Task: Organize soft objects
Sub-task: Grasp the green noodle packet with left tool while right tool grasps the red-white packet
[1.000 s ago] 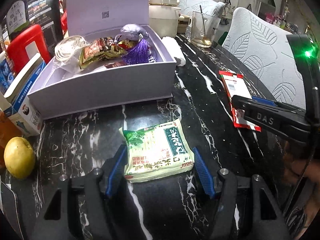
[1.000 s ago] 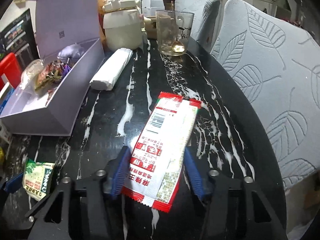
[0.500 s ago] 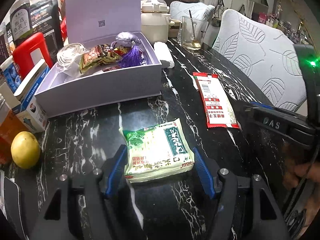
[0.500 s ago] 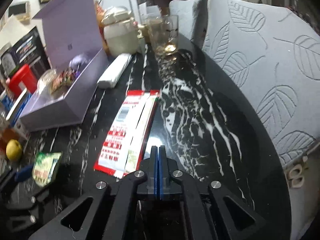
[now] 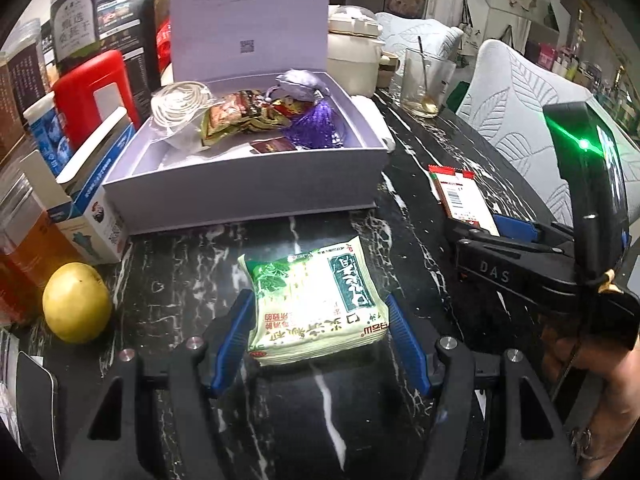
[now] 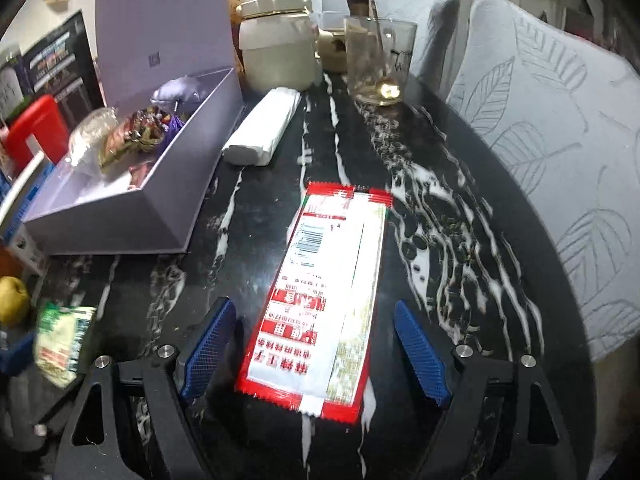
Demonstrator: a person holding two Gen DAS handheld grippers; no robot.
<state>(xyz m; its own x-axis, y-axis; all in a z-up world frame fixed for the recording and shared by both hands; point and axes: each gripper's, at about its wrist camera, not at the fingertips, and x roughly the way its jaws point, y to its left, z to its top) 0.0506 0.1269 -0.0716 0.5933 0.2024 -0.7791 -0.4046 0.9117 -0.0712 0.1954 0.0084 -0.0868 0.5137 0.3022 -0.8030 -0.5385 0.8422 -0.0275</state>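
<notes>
My left gripper [image 5: 318,298] is shut on a green snack packet [image 5: 304,276], its blue pads pressing both long sides just above the black marble table [image 5: 192,264]. A red-and-white flat packet [image 6: 320,280] lies on the table between the fingers of my right gripper [image 6: 313,305]. Those jaws are opening and stand clear of the packet on both sides. The open lilac box [image 5: 248,196] behind holds several soft packets and a purple pouch. In the left wrist view the red packet [image 5: 456,196] shows at the right. The green packet [image 6: 60,340] shows blurred at the right wrist view's left edge.
A yellow fruit [image 5: 76,308], cartons [image 5: 92,208] and a red container [image 5: 92,96] crowd the left side. A rolled white towel [image 6: 264,128], a cream pot [image 6: 276,52] and a glass cup [image 6: 380,64] stand at the back. Padded chairs [image 6: 560,160] border the table's right edge.
The right gripper, shut beside the red packet half a second ago, now has its jaws apart astride it. The left gripper has drawn slightly back with the green packet still gripped.
</notes>
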